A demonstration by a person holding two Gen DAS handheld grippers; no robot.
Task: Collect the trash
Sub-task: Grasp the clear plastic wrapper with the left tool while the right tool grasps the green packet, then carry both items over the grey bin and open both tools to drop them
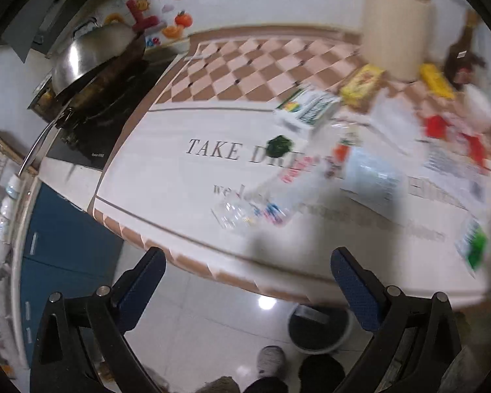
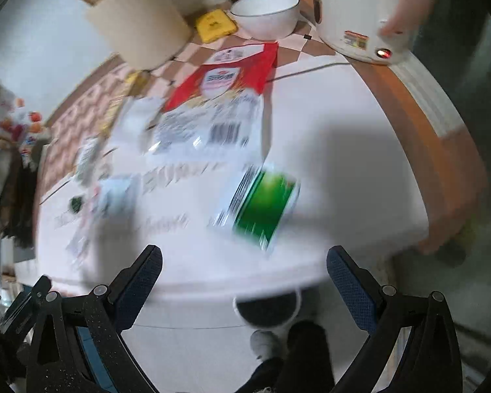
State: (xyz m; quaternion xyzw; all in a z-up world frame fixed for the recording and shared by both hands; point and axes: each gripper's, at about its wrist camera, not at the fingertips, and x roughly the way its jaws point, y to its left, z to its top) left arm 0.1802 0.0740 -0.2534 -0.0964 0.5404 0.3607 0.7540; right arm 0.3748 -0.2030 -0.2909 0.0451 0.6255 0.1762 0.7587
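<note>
Trash lies scattered on the white counter mat [image 1: 167, 177]. In the left wrist view I see a clear crushed wrapper [image 1: 245, 211], a white and green carton [image 1: 306, 106], a pale blue packet [image 1: 371, 173] and a green packet [image 1: 473, 245]. My left gripper [image 1: 247, 273] is open and empty, over the counter's front edge. In the right wrist view the green packet [image 2: 262, 206] lies just ahead, and a red and white bag [image 2: 222, 98] lies behind it. My right gripper [image 2: 244, 270] is open and empty. A dark bin with a white rim stands on the floor below [image 1: 319, 329] [image 2: 266, 309].
A wok [image 1: 95, 59] sits on the stove at the left. A beige utensil holder [image 1: 396, 26] [image 2: 140, 23], a brown bottle [image 1: 463, 52], a white bowl [image 2: 265, 14], a yellow box [image 2: 216, 24] and a white rice cooker [image 2: 360, 9] stand at the back. The person's feet [image 1: 271, 358] are on the floor.
</note>
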